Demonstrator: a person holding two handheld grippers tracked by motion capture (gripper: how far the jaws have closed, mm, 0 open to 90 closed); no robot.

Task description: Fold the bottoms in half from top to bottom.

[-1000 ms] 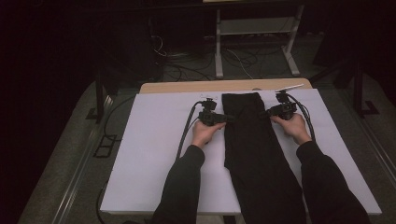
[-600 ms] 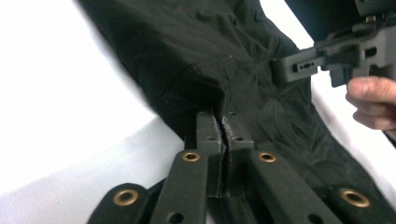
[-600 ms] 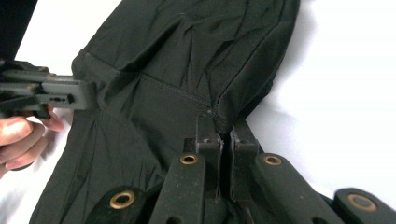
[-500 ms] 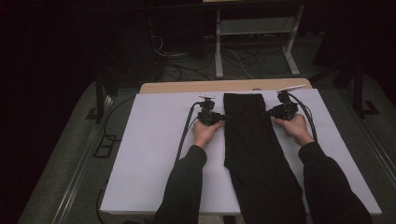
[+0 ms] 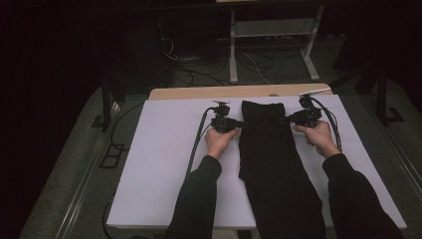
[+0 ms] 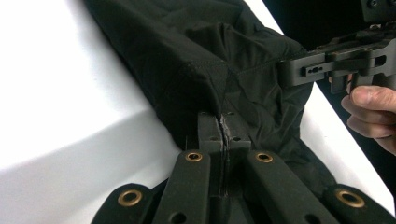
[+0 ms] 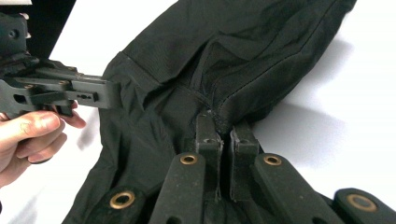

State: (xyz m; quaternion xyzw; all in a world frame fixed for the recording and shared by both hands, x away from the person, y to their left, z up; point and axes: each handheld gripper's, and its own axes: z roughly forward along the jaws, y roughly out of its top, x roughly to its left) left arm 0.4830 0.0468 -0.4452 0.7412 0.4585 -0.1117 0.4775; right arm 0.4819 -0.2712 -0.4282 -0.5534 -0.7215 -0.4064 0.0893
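A black garment (image 5: 271, 164), long like trousers, lies lengthwise on the white table sheet (image 5: 164, 149). My left gripper (image 5: 242, 123) is at the garment's upper left edge. In the left gripper view its jaws (image 6: 222, 128) are shut on a fold of the black cloth (image 6: 187, 56), and the other gripper (image 6: 299, 72) bites the far edge. My right gripper (image 5: 283, 120) is at the upper right edge. In the right gripper view its jaws (image 7: 225, 126) are shut on a seam of the garment (image 7: 243, 42), with the left gripper (image 7: 105, 95) opposite.
A wooden board edge (image 5: 199, 93) shows behind the white sheet. A metal frame stand (image 5: 271, 35) and loose cables (image 5: 189, 64) sit on the dark floor beyond. The left gripper's cable (image 5: 196, 144) runs down across the sheet. Bare white sheet lies left of the garment.
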